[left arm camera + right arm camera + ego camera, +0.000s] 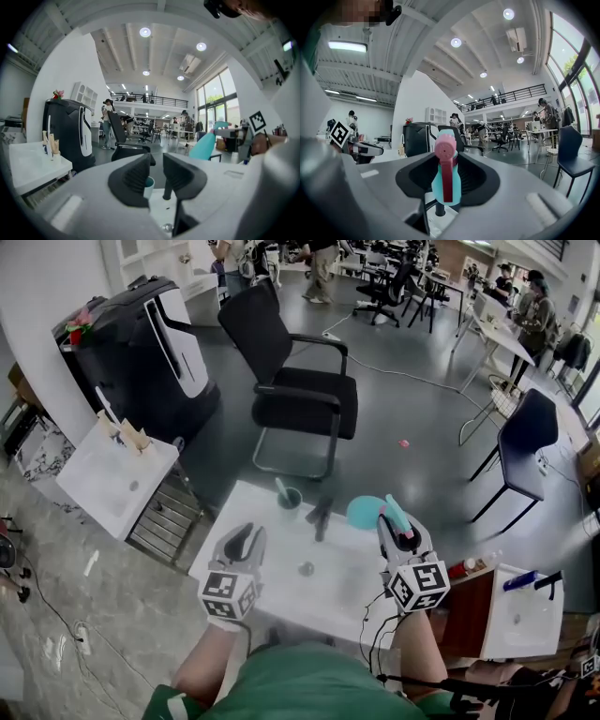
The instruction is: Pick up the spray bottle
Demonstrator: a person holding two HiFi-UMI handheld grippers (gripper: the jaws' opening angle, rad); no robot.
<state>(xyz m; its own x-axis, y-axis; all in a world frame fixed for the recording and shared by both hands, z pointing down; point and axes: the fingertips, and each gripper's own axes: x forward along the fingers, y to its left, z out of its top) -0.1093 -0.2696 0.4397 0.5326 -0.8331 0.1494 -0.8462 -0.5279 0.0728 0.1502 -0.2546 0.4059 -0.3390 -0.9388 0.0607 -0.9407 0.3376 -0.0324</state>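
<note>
The spray bottle (364,512) has a teal body and a pink nozzle and trigger. My right gripper (396,527) is shut on it and holds it in the air over the right part of the white table (342,601). In the right gripper view the bottle (446,180) stands between the dark pads (480,180), nozzle facing the camera. In the left gripper view the bottle (206,144) shows as a teal shape at the right. My left gripper (246,540) hovers over the table's left part, open and empty; a narrow gap shows between its pads (136,180).
On the table stand a teal cup (289,497) with a stick in it, a black object (319,515) and a small round thing (306,568). A black chair (300,381) is beyond the table, a black case (150,343) and a white side table (112,479) at the left.
</note>
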